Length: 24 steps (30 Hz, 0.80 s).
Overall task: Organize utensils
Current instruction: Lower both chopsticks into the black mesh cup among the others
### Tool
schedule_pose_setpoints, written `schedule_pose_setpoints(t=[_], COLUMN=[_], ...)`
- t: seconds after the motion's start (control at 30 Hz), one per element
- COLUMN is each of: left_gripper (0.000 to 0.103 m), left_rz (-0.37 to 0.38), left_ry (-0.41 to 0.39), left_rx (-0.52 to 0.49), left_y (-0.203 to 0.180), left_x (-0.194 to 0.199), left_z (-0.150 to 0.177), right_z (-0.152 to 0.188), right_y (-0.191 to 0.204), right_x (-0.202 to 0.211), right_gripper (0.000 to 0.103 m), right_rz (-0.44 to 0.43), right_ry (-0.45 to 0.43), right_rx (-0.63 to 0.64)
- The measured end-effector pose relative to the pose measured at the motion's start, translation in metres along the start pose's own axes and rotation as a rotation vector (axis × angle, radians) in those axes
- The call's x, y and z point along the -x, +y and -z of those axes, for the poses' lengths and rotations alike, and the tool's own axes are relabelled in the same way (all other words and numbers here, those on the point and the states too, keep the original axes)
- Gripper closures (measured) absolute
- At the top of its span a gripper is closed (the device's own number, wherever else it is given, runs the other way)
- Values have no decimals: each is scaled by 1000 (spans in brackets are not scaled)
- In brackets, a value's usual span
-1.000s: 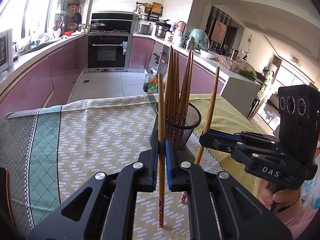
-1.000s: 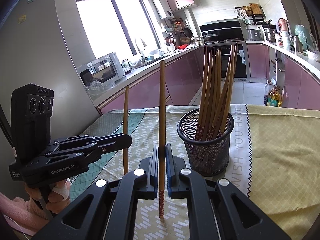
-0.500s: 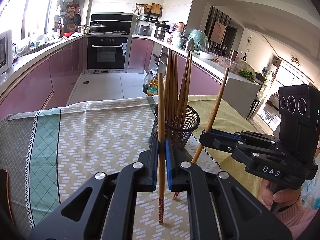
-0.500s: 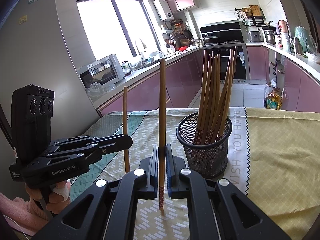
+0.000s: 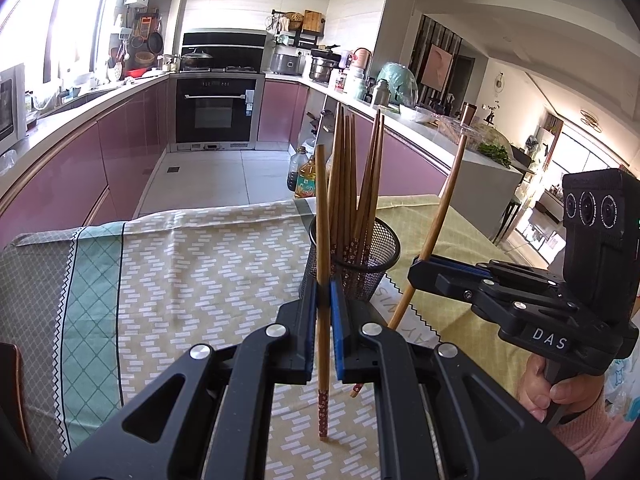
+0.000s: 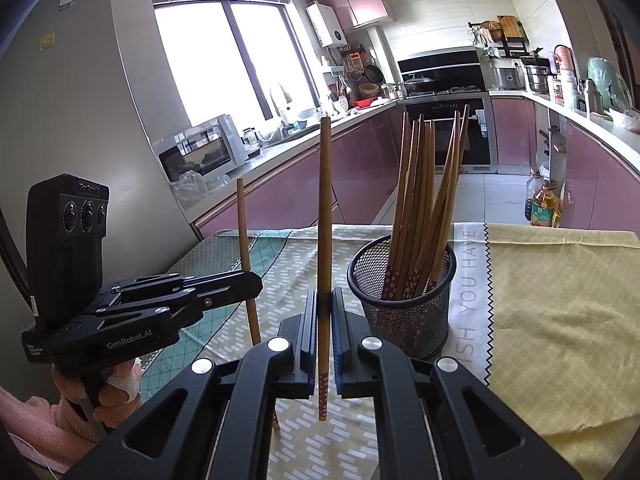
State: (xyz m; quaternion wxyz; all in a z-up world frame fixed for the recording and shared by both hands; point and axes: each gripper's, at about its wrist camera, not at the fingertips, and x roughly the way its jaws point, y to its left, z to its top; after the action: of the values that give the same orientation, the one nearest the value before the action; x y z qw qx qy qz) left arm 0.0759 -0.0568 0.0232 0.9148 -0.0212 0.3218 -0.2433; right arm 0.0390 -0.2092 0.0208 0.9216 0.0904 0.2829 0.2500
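Kitchen with pink cabinets surrounds a cloth-covered bench (image 5: 168, 280). Left claw (image 5: 323, 312) is clamped shut on one upright chopstick (image 5: 322, 240). Right claw (image 6: 325, 320) is likewise clamped on another chopstick (image 6: 325, 220), which over the last second has tipped from upright to leaning outward. Just beyond both claws stands a mesh cup (image 6: 404, 300) holding more chopsticks. Likely both sticks go into it next.

your right gripper (image 6: 324, 336) clamps one chopstick (image 6: 325, 240) upright, patterned tip down over the tablecloth (image 6: 560, 300). mesh holder (image 6: 404, 300) of chopsticks just right. left gripper (image 6: 250, 280) pinches a second chopstick (image 6: 243, 232).
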Motion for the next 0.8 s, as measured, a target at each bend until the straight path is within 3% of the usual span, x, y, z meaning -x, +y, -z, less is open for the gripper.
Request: schedule_pose_setpoints(t=[0.8], left_gripper=[95], left_rz=[-3], left_ry=[-29], left_rx=[-26], left_y=[-3], left_x=[1], left_z=[-10], right_z=[-13], right_y=[-1], right_x=[8], right_gripper=[97], right_rz=[10], right_ry=[-37], right_rx=[21])
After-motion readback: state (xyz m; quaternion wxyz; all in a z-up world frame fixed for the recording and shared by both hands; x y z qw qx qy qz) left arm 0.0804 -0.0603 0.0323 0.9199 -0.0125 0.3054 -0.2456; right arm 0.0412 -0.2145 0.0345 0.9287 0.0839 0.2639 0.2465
